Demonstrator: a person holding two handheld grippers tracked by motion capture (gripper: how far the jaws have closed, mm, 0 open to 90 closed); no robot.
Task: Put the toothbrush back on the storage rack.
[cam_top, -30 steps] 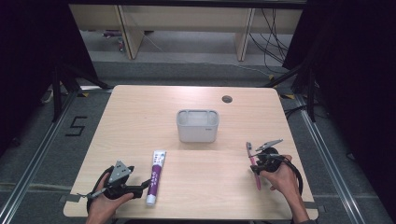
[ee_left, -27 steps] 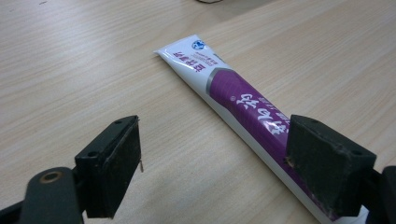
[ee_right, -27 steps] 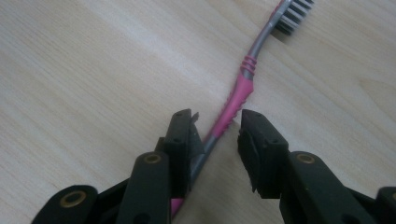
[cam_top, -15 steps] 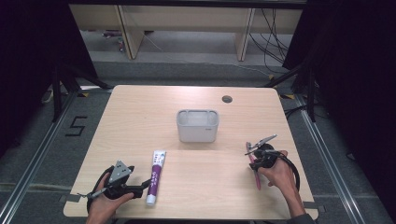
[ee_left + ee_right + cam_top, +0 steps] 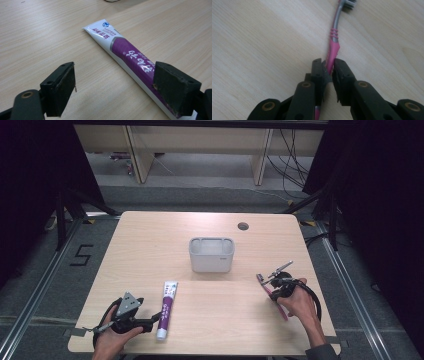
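1. We have our right gripper (image 5: 329,65) down on the pink toothbrush (image 5: 333,41) at the right of the table (image 5: 210,315); its jaws have just been closing and now pinch the handle between them, nearly shut; the bristle head points away from us, up the right gripper view.

2. The toothbrush appears to lie on or just above the wood, so we judge the grasp made but the lift not yet begun.

3. Our left gripper (image 5: 113,82) rests low at the near left edge with its jaws wide apart and nothing held; the purple-and-white toothpaste tube (image 5: 125,53) lies flat beside it, passing behind one jaw in the left gripper view, untouched as far as we can see.

4. The white holder (image 5: 211,254) stands at the middle of the table, well apart from both items; its compartments look empty from above.

5. We reckon the work is at its start: one item gripped, none delivered; what seems left is carrying the toothbrush to the holder, then picking up the tube.
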